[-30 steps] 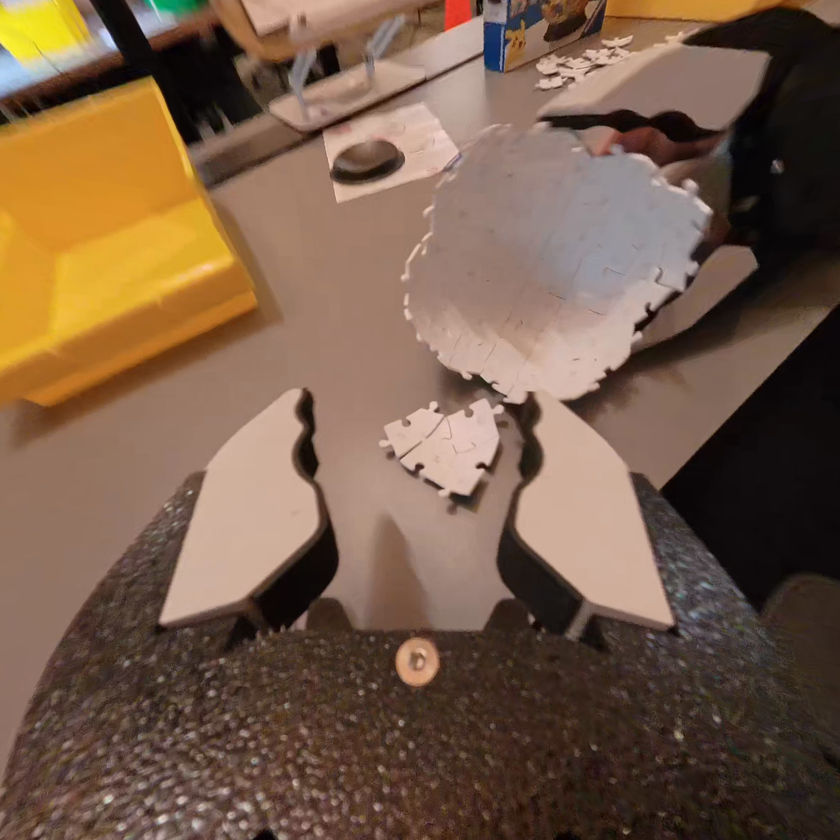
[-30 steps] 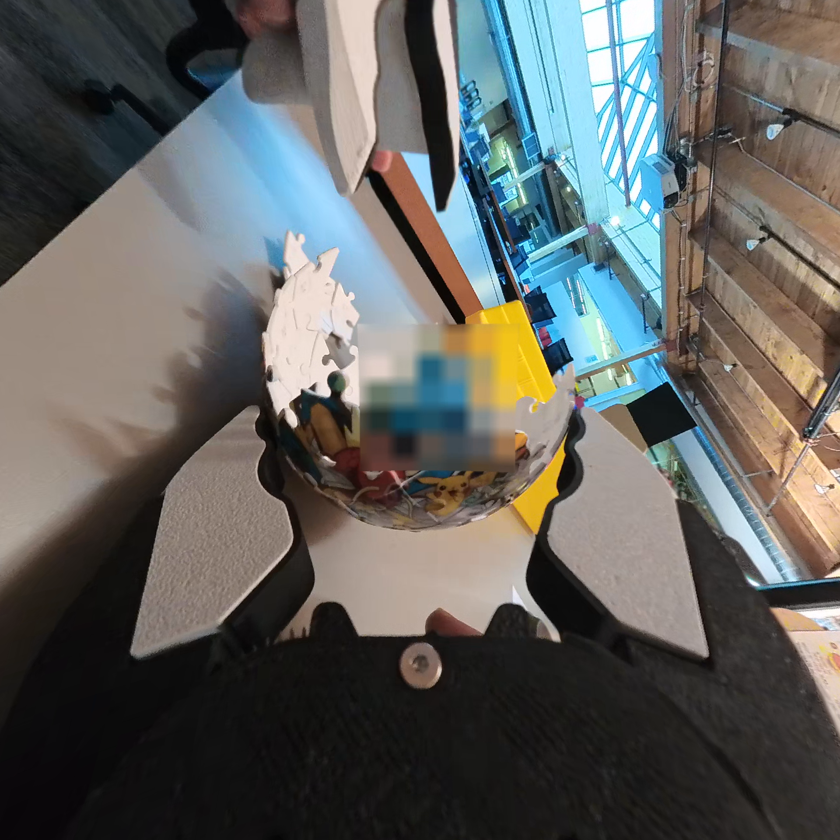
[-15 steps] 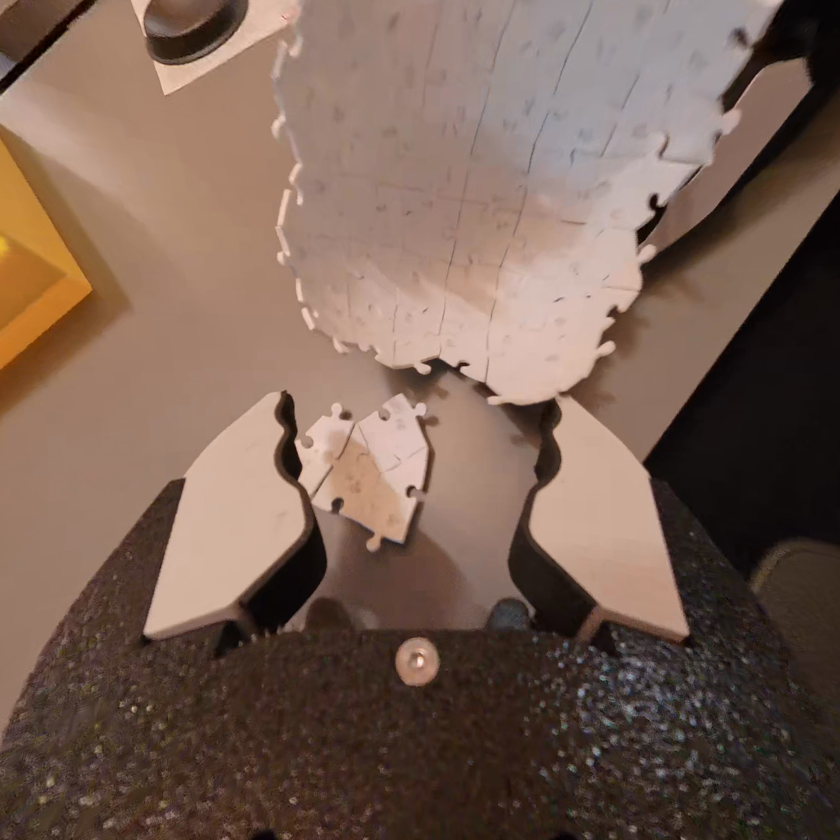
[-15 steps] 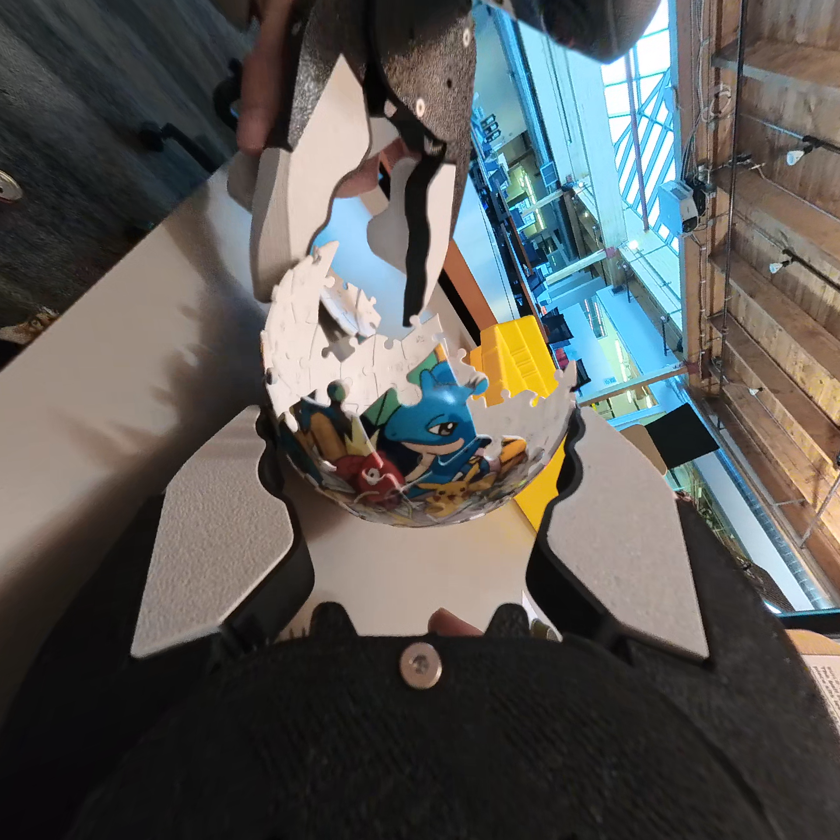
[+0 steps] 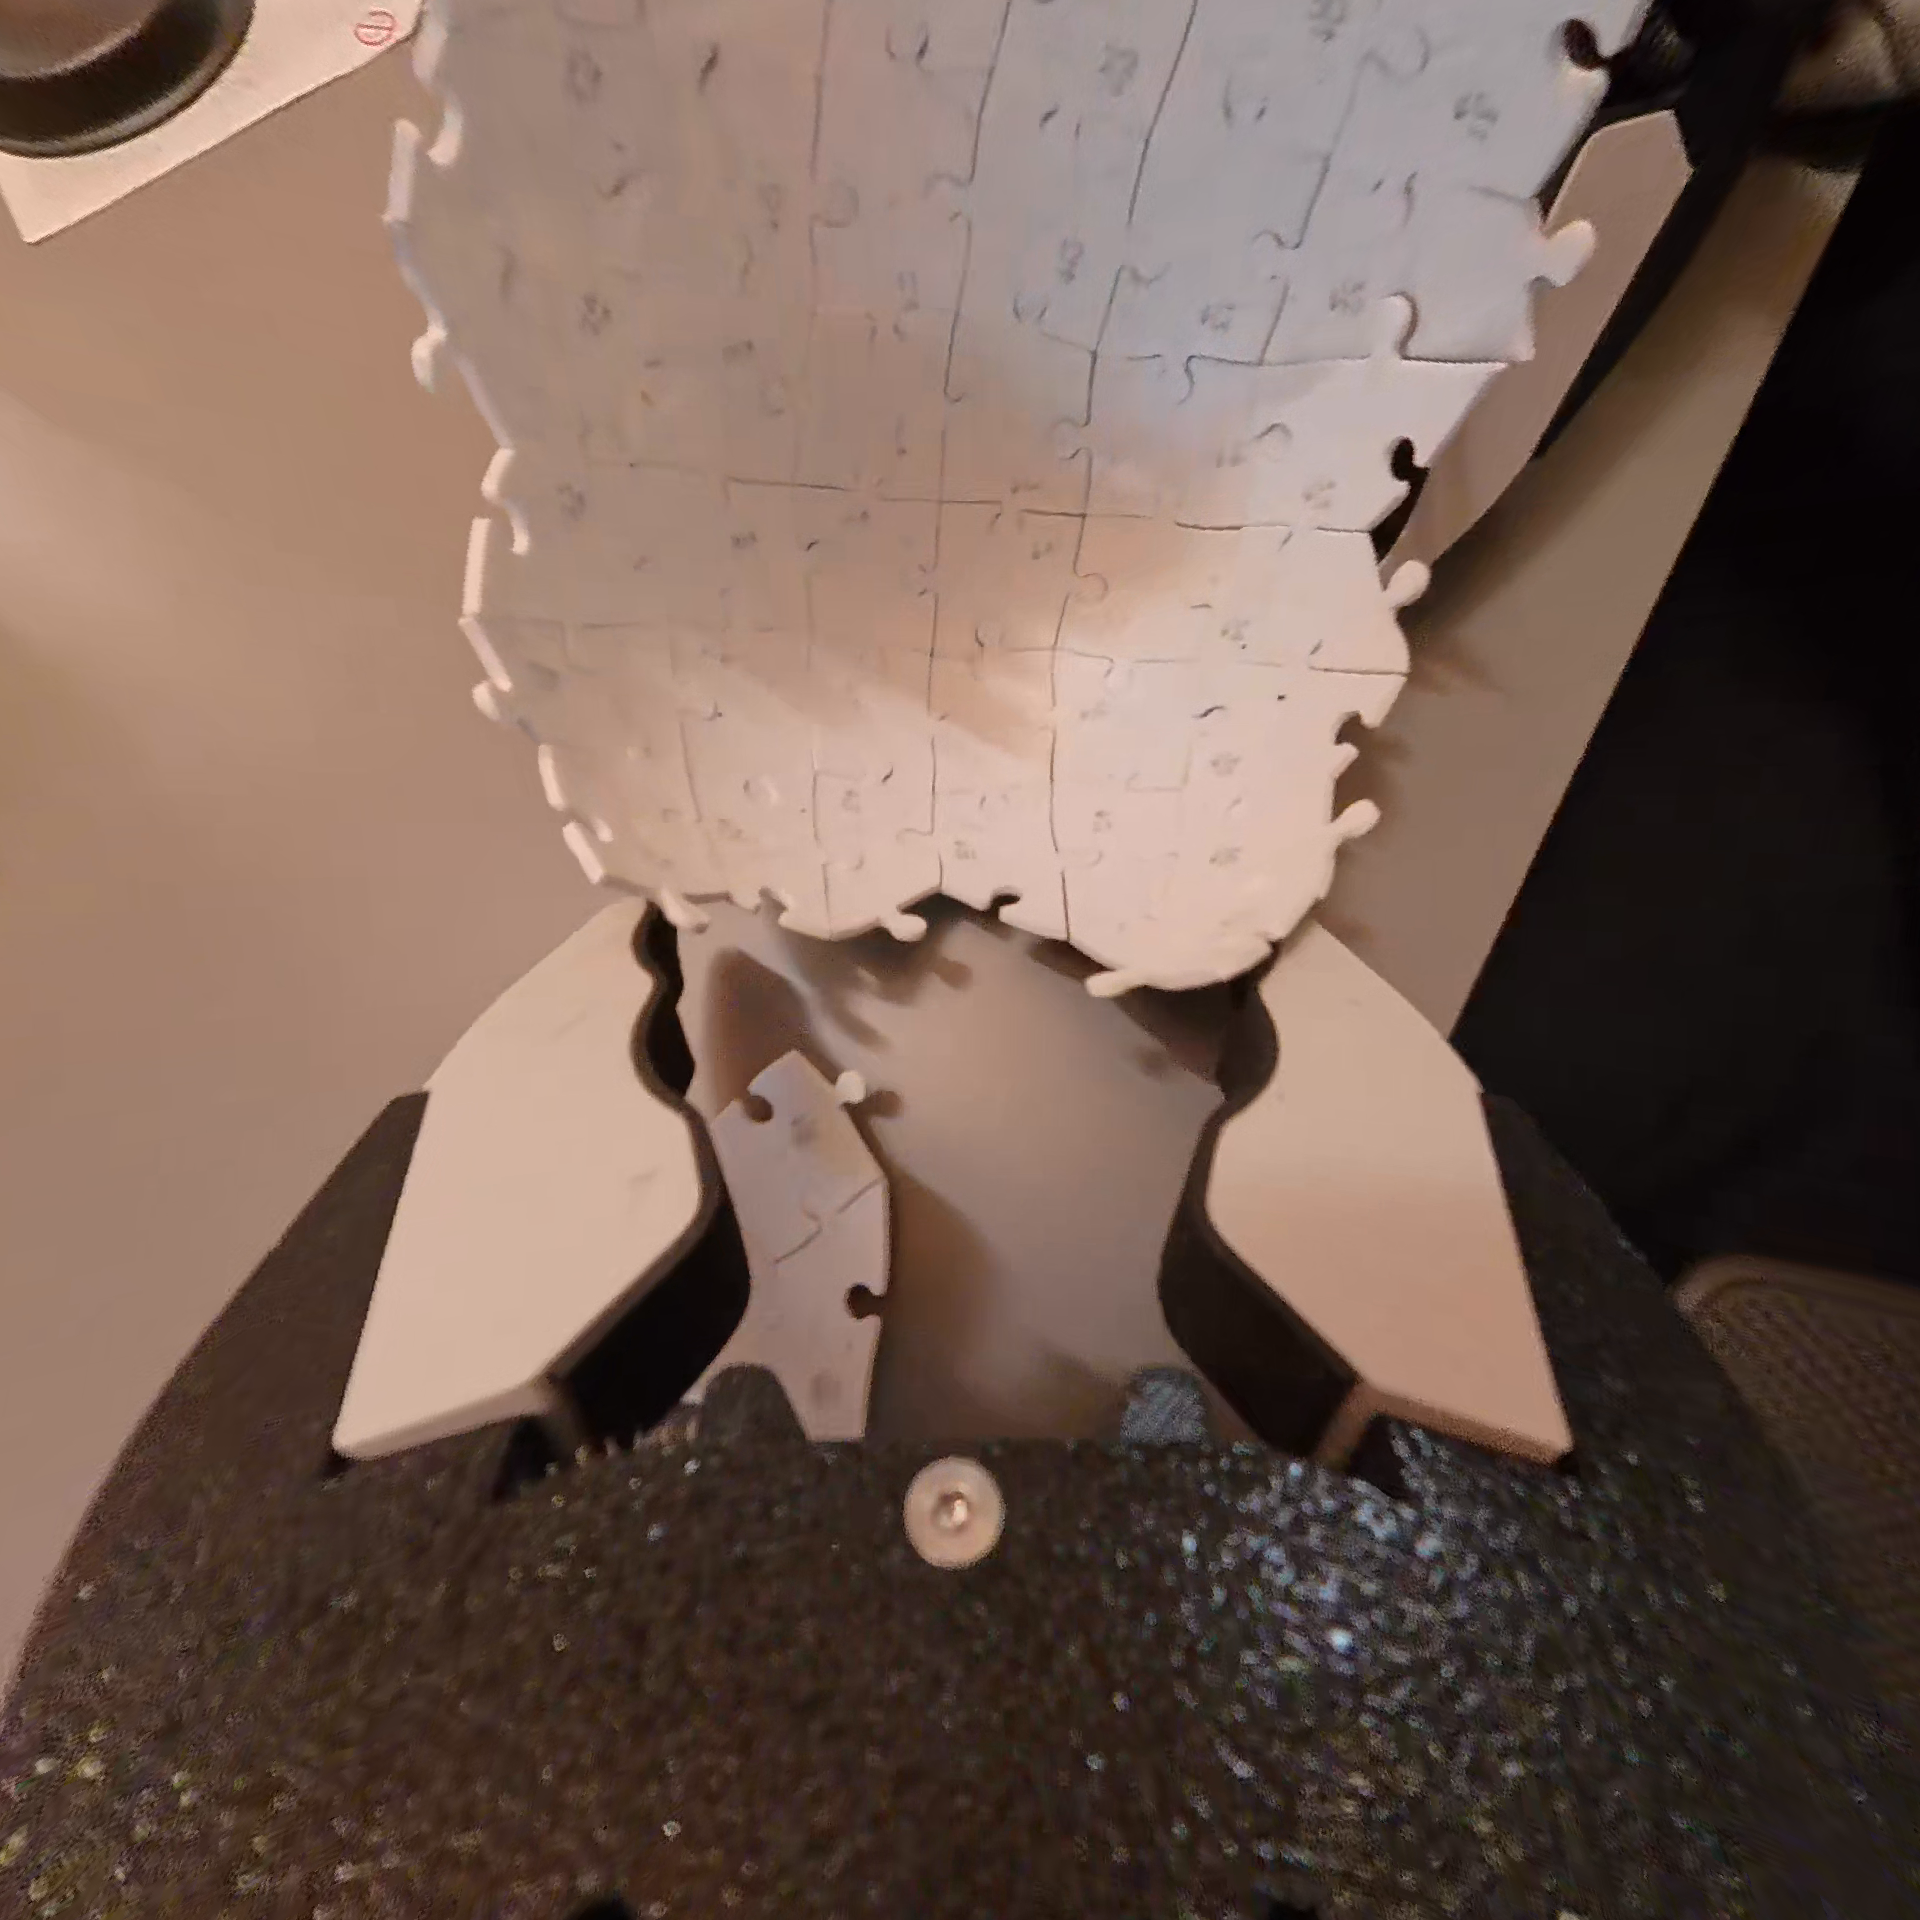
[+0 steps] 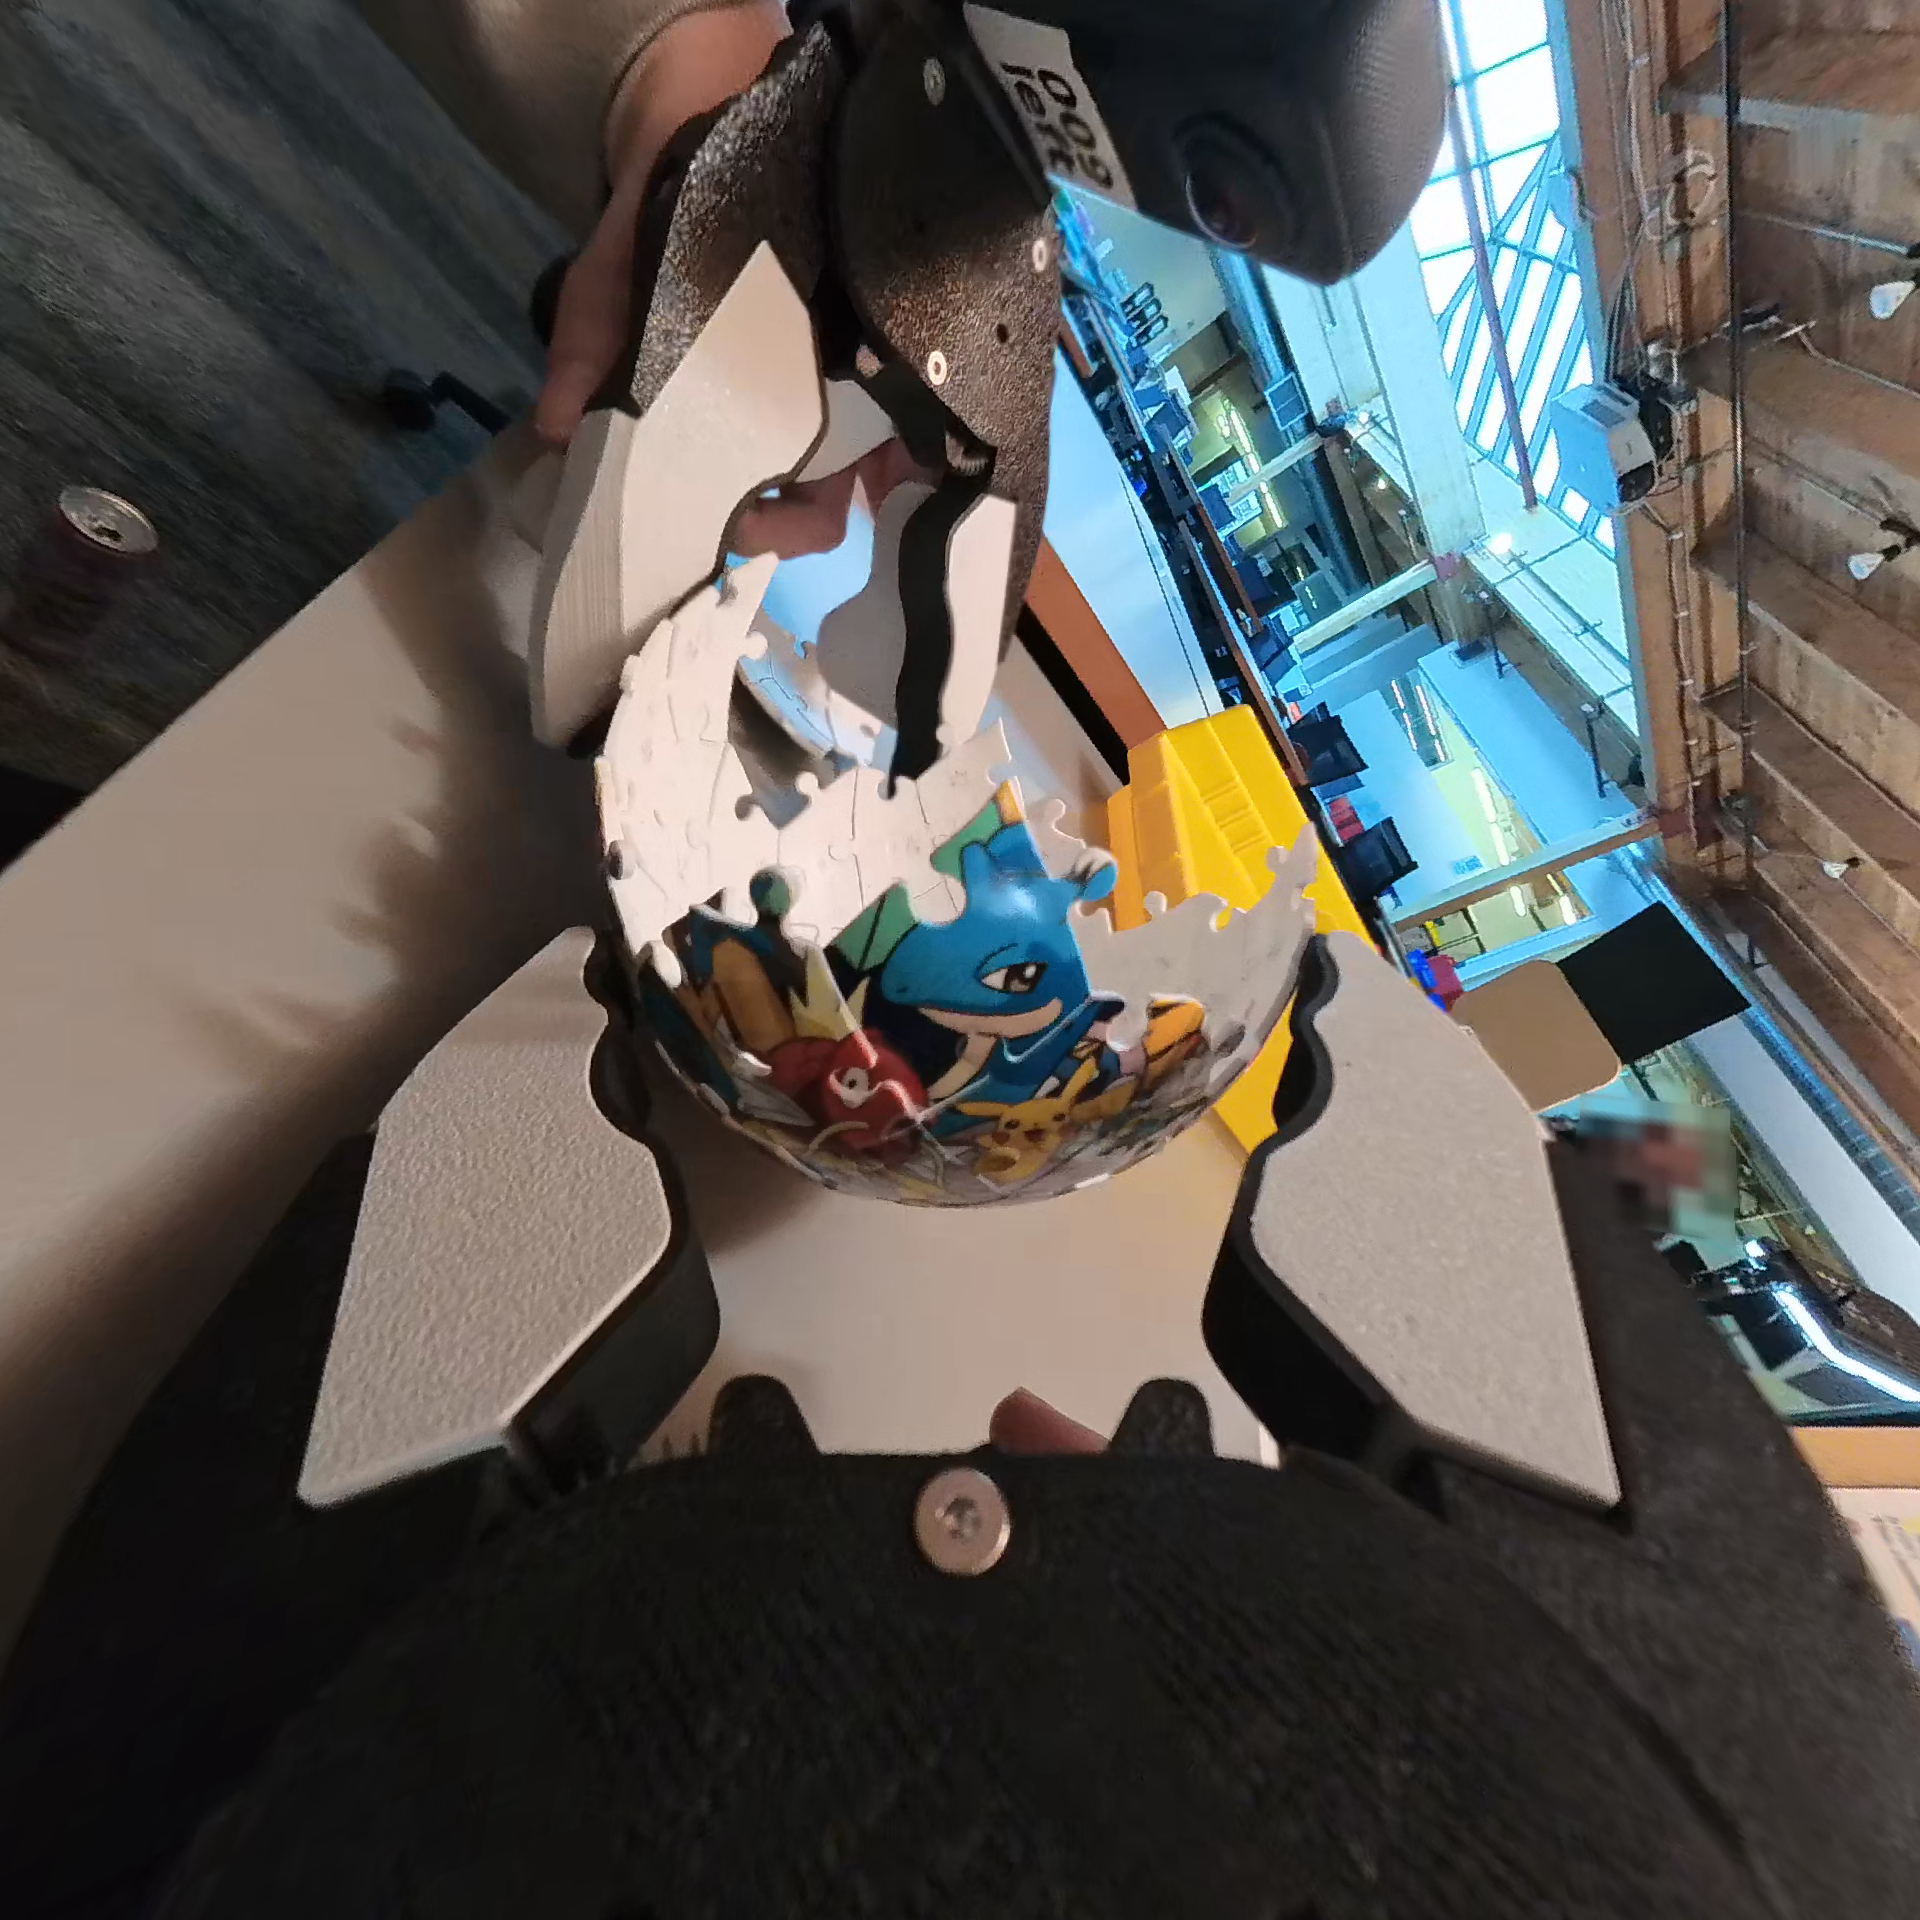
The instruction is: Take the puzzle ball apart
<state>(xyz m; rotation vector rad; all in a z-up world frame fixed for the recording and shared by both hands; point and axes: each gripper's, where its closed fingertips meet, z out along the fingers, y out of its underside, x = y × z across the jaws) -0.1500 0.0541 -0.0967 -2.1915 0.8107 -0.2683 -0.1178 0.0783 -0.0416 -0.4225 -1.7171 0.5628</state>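
Observation:
The puzzle ball is a half shell, white inside (image 5: 935,468) and printed with colourful cartoon figures outside (image 6: 956,1039). My right gripper (image 6: 966,956) is shut on it, one finger on each side, and holds it tilted just above the grey table (image 5: 208,727). My left gripper (image 5: 951,956) is open, its fingertips at the shell's near rim. In the right wrist view the left gripper (image 6: 732,748) straddles the shell's far rim, one finger outside and one at the inner edge. A loose chunk of joined white pieces (image 5: 821,1226) lies on the table between the left gripper's fingers, close to the left one.
A sheet of paper with a black disc (image 5: 104,83) lies at the far left. A yellow bin (image 6: 1195,790) stands behind the shell. The table edge runs along the right, with dark floor and a mesh chair (image 5: 1818,1403) beyond. A person's hand (image 6: 582,343) holds the left gripper.
My left gripper has moved forward to the shell's rim, still open. The loose chunk now lies farther back between its fingers. My right gripper has kept its hold on the shell.

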